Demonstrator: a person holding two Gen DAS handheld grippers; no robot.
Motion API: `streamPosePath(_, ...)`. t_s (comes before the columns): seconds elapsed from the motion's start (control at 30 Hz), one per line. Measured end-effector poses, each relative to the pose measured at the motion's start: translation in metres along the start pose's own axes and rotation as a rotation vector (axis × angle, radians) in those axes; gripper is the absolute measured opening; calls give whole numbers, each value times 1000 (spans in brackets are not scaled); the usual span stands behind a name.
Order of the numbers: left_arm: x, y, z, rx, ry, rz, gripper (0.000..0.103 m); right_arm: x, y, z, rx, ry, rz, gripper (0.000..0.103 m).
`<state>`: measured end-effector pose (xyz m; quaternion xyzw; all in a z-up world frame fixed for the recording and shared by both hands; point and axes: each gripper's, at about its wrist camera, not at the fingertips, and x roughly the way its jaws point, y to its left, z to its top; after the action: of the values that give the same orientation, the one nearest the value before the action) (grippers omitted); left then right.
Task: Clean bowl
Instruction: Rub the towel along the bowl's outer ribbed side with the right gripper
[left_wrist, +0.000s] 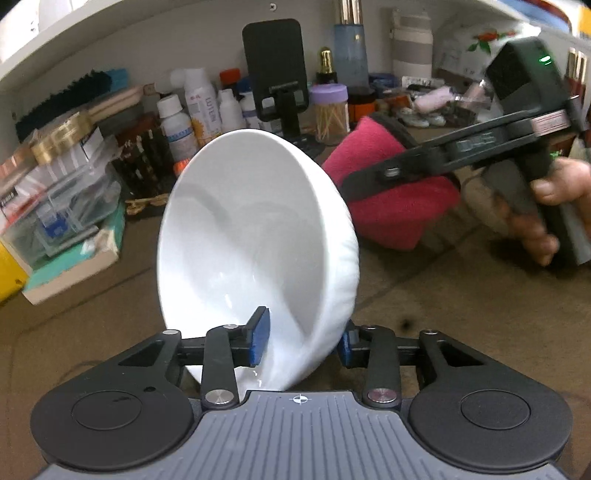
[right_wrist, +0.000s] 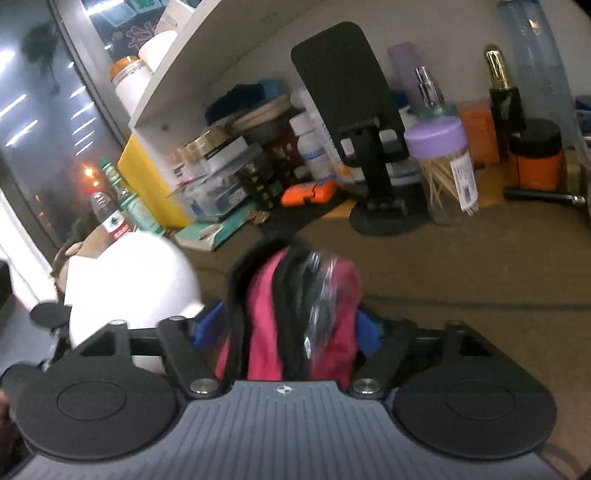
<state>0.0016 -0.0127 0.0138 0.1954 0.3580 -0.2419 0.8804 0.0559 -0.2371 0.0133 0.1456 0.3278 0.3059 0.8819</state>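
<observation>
Over the brown table (left_wrist: 424, 280), the left gripper (left_wrist: 304, 338) is pinching the tilted bowl's (left_wrist: 255, 236) wall; the right gripper (right_wrist: 286, 328) is straddling a pink cloth (right_wrist: 266, 332), grip unclear.

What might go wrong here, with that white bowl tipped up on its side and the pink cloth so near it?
The bowl hangs tilted from one wall, pinched near its rim by the left tool; it could slip out and drop onto the table. The pink cloth sits between the right tool's pads, but whether they press on it is unclear, so it may fall. A swing could knock over the toothpick jar behind.
</observation>
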Motion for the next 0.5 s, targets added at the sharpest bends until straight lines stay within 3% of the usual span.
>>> streamPosePath(0.1,0,-1,1,33,11,24,30,-7,1,-3,-29,7,-10,62)
streamPosePath(0.27,3,-5,4,42,15,21,29,10,-1,-1,-28,33,6,66)
streamPosePath(0.37,5,-3,6,22,13,5,30,16,9,1,-73,14,-2,45)
streamPosePath(0.43,5,0,6,-4,10,-9,30,13,19,0,-112,-36,7,39)
streamPosePath(0.5,4,5,6,-39,1,-31,31,-2,33,3,-152,-139,83,39)
